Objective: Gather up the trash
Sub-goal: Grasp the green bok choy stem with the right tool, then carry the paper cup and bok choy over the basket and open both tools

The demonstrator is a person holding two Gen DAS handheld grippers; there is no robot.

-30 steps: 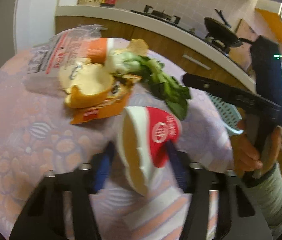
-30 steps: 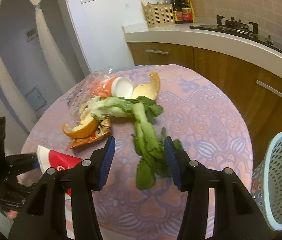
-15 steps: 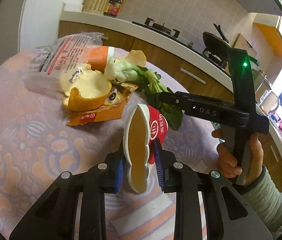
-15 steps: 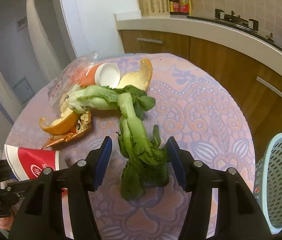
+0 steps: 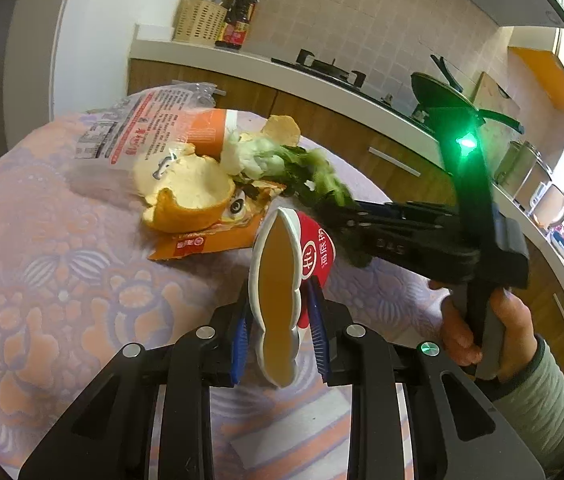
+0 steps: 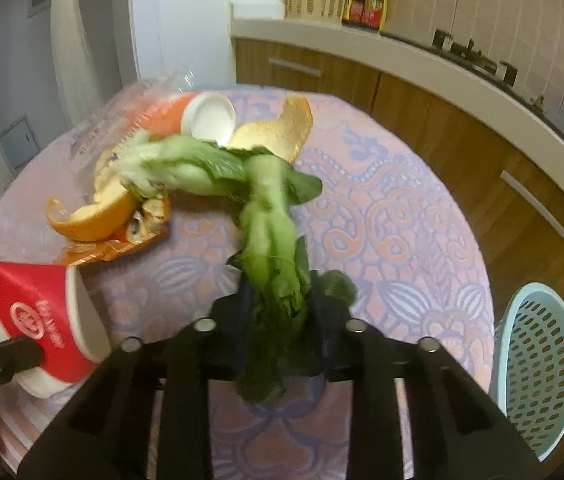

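My left gripper (image 5: 280,312) is shut on a squashed red and white paper cup (image 5: 282,280), held above the table; the cup also shows at the left in the right wrist view (image 6: 30,312). My right gripper (image 6: 278,300) is shut on a bunch of green leafy vegetable (image 6: 270,248), which trails up to the trash pile. That gripper (image 5: 366,220) shows at the right in the left wrist view. The pile holds orange peel (image 5: 186,196), an orange snack wrapper (image 5: 206,240), a clear printed plastic bag (image 5: 138,136) and an orange cup (image 6: 198,114).
The round table has a purple and orange patterned cloth (image 6: 394,220). A light blue perforated basket (image 6: 538,368) stands on the floor at the table's right. A kitchen counter (image 5: 322,80) with a stove and bottles runs behind.
My right gripper has closed on the green vegetable and the leaves are shifting. My left gripper has squeezed the red cup flatter and raised it a little.
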